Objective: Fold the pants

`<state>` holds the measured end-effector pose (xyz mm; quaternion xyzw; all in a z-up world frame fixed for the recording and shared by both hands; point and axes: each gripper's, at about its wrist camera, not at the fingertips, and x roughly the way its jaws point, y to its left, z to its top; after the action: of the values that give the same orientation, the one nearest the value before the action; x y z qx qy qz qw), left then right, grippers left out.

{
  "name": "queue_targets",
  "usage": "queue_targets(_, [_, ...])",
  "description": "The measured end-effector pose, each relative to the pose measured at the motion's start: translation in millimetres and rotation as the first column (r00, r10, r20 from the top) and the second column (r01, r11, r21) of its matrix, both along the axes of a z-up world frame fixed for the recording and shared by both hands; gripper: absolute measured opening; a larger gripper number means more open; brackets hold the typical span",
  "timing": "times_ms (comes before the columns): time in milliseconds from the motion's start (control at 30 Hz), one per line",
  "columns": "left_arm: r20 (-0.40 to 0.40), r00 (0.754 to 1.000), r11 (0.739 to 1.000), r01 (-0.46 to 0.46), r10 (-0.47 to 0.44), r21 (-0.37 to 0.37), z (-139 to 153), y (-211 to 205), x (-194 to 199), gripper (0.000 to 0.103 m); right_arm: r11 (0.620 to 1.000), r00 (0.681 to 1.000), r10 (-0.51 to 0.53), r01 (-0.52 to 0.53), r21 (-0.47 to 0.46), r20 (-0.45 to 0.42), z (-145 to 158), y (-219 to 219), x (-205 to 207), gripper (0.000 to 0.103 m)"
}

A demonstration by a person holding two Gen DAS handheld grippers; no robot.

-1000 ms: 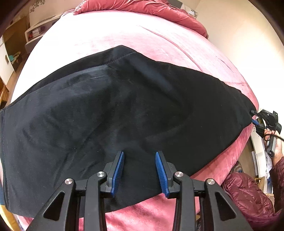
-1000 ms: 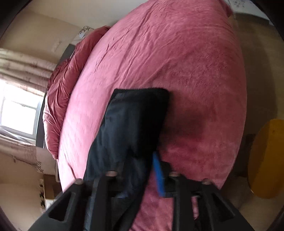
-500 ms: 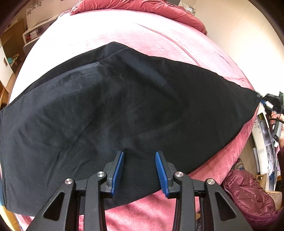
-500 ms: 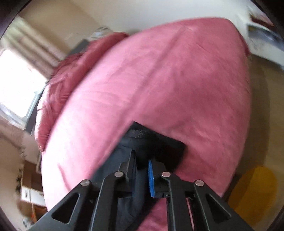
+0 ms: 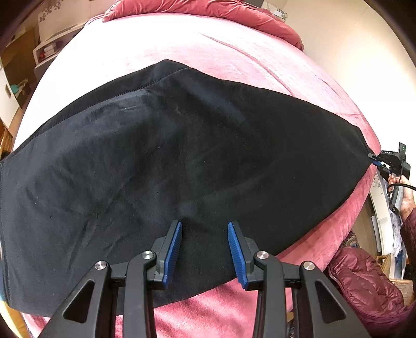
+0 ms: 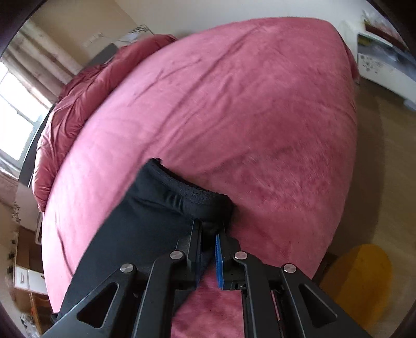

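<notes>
So my left tongs are spread wide right now, blue pads well apart, nothing pinched between them. They hover over the near edge of the black pants, which lie stretched flat across the pink bedspread. I can't tell if the tips actually touch the fabric or just float above it.

Over on the far right of that view, my right tongs look tiny, clamped onto the very corner of the pants at the bed's edge, with my hand wrapped around the handle. From the right wrist camera it's clearer: the right tongs are squeezed nearly closed with a bunched bit of the dark hem caught between the pads, and the cuff is puckered up just ahead of them.

Around it all: a rumpled red duvet piled at the head of the bed, a maroon puffer jacket down off the right side, a yellow round thing on the floor, and a window at the left of the right wrist view.

Count: one pair of pants, two tongs, one bed.
</notes>
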<state>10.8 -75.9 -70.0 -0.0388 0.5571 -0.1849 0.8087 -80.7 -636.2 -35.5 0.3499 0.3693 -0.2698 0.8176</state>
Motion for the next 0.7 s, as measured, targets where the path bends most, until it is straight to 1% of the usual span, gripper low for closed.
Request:
queue_targets(100, [0.004,1.0,1.0,0.003,-0.003,0.007,4,-3,-1,0.037,1.0,1.0,-0.009,0.009,0.006,0.001,1,-1,3,0.01])
queue_targets(167, [0.015,1.0,1.0,0.017,-0.018,0.013,7,-5,-3,0.037,1.0,1.0,-0.018,0.018,0.026,0.007,5,0,2,0.03])
queue_targets(233, [0.037,0.998,0.999,0.043,-0.044,0.022,10,-8,-8,0.037,1.0,1.0,-0.009,0.009,0.027,0.025,13,8,-9,0.036])
queue_targets(267, [0.051,0.997,0.998,0.06,-0.061,0.026,13,-10,-10,0.037,1.0,1.0,0.002,-0.002,0.027,0.026,16,15,-14,0.041])
queue_targets(333, [0.07,0.993,0.995,0.093,-0.095,0.034,16,-14,-16,0.038,0.996,0.997,0.068,-0.069,0.054,0.03,21,38,-18,0.041])
queue_targets(400, [0.083,0.988,0.991,0.126,-0.129,0.037,16,-18,-21,0.039,0.979,0.983,0.178,-0.182,0.094,0.047,19,69,-18,0.041])
queue_targets(467, [0.086,0.985,0.989,0.145,-0.148,0.031,16,-22,-25,0.04,0.942,0.955,0.283,-0.294,0.159,0.088,15,105,-18,0.041])
queue_targets(533, [0.087,0.984,0.988,0.155,-0.156,0.024,13,-26,-29,0.04,0.902,0.926,0.362,-0.377,0.208,0.109,6,139,-15,0.041])
queue_targets(567, [0.088,0.983,0.987,0.159,-0.16,0.019,12,-28,-32,0.04,0.89,0.918,0.379,-0.396,0.227,0.118,2,150,-14,0.041])
queue_targets(600, [0.088,0.982,0.986,0.164,-0.164,0.014,12,-29,-34,0.04,0.87,0.911,0.393,-0.413,0.268,0.128,-6,165,-11,0.041])
queue_targets(700, [0.102,0.977,0.982,0.187,-0.187,0.009,13,-33,-42,0.04,0.861,0.913,0.394,-0.408,0.304,0.107,-24,183,-2,0.041])
